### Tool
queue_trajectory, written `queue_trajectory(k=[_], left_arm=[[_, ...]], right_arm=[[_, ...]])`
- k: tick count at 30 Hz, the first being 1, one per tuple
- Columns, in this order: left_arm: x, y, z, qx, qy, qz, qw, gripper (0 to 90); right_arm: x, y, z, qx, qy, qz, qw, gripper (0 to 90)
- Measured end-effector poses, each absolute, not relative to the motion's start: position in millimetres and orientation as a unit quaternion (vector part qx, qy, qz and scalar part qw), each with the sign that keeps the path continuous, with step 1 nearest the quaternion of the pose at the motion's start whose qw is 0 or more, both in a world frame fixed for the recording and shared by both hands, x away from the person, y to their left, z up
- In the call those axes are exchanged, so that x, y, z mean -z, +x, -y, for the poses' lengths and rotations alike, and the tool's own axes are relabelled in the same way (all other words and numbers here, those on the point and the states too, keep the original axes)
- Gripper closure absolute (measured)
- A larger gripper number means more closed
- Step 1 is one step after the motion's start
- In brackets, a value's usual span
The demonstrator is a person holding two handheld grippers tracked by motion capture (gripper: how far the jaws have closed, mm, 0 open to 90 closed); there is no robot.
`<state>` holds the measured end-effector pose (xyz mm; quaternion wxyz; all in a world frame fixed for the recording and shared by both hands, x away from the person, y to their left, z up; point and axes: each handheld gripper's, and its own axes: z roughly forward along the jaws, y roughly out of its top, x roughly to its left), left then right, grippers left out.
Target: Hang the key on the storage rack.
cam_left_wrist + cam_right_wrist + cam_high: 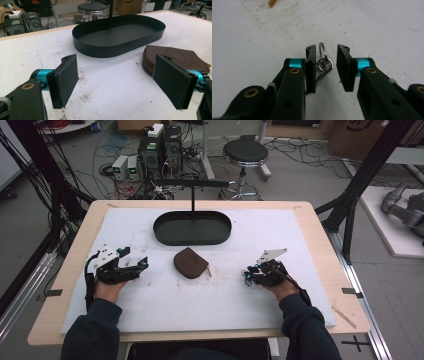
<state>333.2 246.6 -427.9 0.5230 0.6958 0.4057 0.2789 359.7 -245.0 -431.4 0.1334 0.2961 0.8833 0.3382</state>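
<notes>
I have the right claw (325, 68) low over the white bench (150, 305), its jaws parted with a metal key ring and clip (323, 63) lying between them. The ring sits against the inner face of one pad (310, 70) and clear of the other; nothing is clamped yet.

The left claw (115, 80) is wide open and empty, aimed at the bench just short of the brown leather pouch (175, 56). The pouch lies flat near the bench centre, just in front of the black oval tray (192, 227).

Risks, in my judgement:

1. Off-centre closure. Because the ring lies against one pad, closing may push it sideways or flip it flat instead of seizing it.
2. Thin, smooth metal. The pads may catch only the loop, and the clip could swing or slip out on lifting.
3. Pad contact with the bench. Closing this low may drag the pads on the surface and leave the ring behind.
4. The pouch is unrestrained. Any nudge from the left claw would slide it toward the tray.
</notes>
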Motion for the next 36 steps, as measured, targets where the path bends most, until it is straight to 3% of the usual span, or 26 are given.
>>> queue_trajectory(k=[11, 22, 36], left_arm=[[427.7, 333.2, -247.1, -0.277, 0.694, -0.407, 0.525, 20.3], [427.8, 333.3, -247.3, -0.276, 0.692, -0.409, 0.526, 20.5], [427.7, 333.1, -247.1, -0.272, 0.691, -0.408, 0.530, 20.8]], right_arm=[[433.0, 358.5, 243.6, -0.324, 0.290, -0.891, 0.128, 88.3], [429.5, 356.8, 243.8, -0.325, 0.294, -0.890, 0.128, 89.8], [396.0, 358.9, 255.0, -0.403, 0.305, -0.846, 0.170, 90.0]])
